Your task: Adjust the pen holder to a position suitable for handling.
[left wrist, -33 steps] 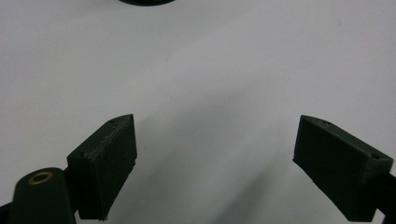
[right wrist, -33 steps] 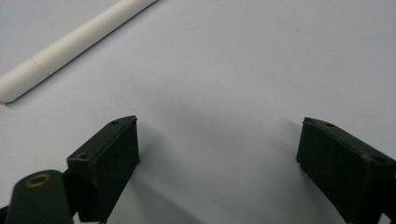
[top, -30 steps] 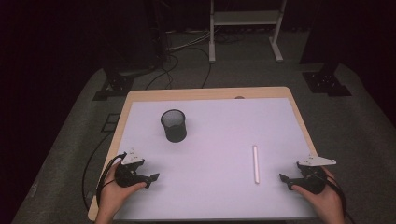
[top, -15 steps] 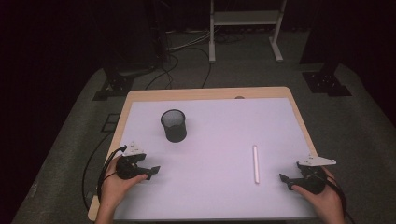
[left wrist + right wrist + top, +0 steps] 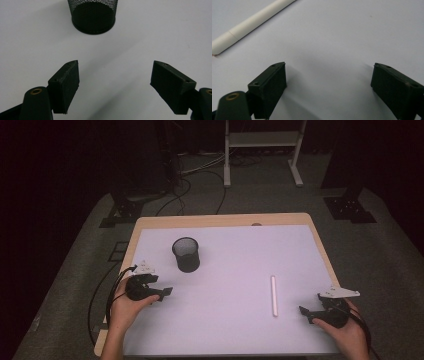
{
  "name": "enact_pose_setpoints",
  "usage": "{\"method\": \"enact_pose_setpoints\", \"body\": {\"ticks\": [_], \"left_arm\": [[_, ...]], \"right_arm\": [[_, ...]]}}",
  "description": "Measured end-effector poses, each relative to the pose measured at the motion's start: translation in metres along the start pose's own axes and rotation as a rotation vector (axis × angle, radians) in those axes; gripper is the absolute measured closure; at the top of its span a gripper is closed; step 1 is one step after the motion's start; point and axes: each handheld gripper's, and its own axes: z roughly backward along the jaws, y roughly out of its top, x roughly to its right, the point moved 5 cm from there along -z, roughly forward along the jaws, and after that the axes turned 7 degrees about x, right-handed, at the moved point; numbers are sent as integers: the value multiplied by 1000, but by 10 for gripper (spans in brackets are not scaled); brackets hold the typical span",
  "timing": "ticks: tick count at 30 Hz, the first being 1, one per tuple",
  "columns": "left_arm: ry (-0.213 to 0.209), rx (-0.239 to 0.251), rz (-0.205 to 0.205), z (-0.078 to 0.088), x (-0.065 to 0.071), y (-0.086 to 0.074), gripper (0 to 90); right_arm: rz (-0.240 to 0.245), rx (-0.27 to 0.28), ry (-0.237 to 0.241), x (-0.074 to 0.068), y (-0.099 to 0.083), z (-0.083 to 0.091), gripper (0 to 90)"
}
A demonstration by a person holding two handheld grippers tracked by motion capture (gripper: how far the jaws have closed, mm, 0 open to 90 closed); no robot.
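Note:
A black mesh cup [image 5: 186, 254] stands upright on the white table top [image 5: 235, 270], left of centre. A white pen [image 5: 273, 295] lies flat to the right, pointing away from me. My left gripper [image 5: 164, 294] hovers near the left edge, below and left of the cup, open and holding nothing. In the left gripper view the cup [image 5: 93, 14] sits ahead of the spread jaws [image 5: 115, 82]. My right gripper [image 5: 306, 312] rests at the front right, open, just right of the pen's near end. The right gripper view has the pen [image 5: 249, 23] at upper left, outside the jaws [image 5: 328, 85].
The table has a wooden rim [image 5: 220, 220] and stands on grey carpet. Cables [image 5: 200, 185] and a white metal stand [image 5: 262, 150] lie beyond the far edge. Black stand feet [image 5: 350, 207] sit at the right rear. Bare surface lies between cup and pen.
My left gripper has lifted and moved away from me, toward the cup. The right gripper, the pen and the cup have stayed put.

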Motion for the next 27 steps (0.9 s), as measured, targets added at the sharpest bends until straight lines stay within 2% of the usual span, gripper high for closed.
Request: {"method": "enact_pose_setpoints", "body": {"ticks": [4,13,19,27], "left_arm": [[4,-1,-6,0,-3,7,225],[27,14,8,-6,-12,29,230],[32,34,20,-11,-16,47,231],[43,33,27,-20,-23,64,250]], "right_arm": [[0,0,0,0,0,0,116],[0,0,0,0,0,0,117],[2,0,-1,0,0,0,117],[3,0,-1,0,0,0,117]]}}
